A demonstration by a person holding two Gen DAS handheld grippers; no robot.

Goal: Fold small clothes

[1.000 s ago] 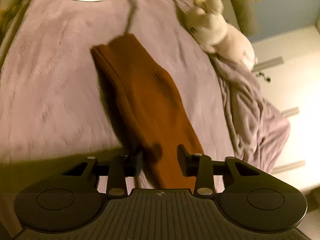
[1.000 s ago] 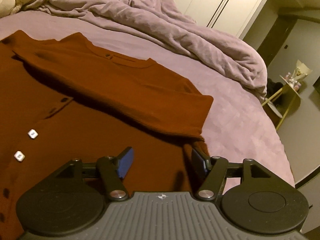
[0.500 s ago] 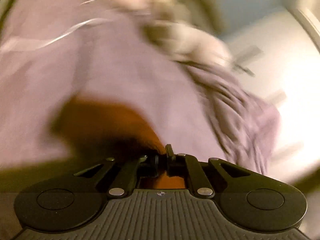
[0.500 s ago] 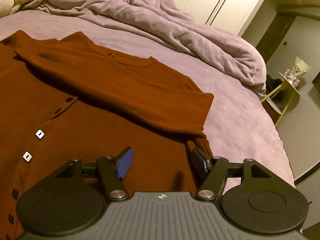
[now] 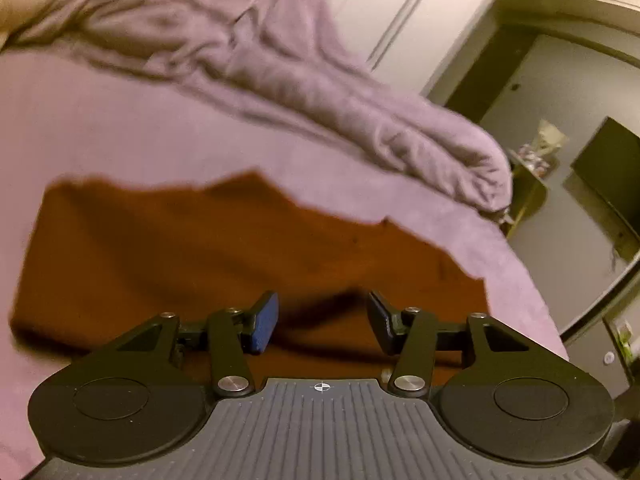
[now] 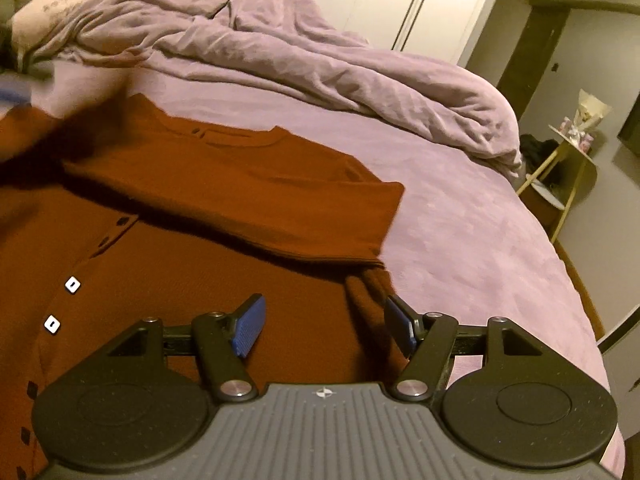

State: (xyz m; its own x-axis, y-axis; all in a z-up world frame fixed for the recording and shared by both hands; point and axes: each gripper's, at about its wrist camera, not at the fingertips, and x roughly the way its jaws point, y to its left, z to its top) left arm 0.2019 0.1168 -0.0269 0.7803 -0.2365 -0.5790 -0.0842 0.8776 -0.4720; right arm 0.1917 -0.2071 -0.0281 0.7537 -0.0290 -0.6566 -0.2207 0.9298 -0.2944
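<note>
A rust-brown cardigan point(image 6: 192, 240) with small white square buttons lies flat on the purple bed sheet point(image 6: 460, 208). One sleeve point(image 6: 260, 184) is folded across its chest. My right gripper point(image 6: 324, 326) is open and empty just above the cardigan's right side, near the other sleeve's cuff point(image 6: 368, 292). In the left wrist view the cardigan point(image 5: 192, 248) fills the middle, blurred. My left gripper point(image 5: 322, 322) is open and empty over it. A blurred dark shape, perhaps my left gripper, shows at the far left of the right wrist view.
A crumpled purple duvet point(image 6: 320, 52) lies across the back of the bed. A pillow point(image 6: 52, 12) sits at the back left. White wardrobe doors point(image 6: 380, 0) stand behind. A small side table point(image 6: 568, 164) stands off the bed's right edge.
My left gripper closed on the left sleeve, swung it fast across the cardigan and has opened again. My right gripper has stayed open and moved a little.
</note>
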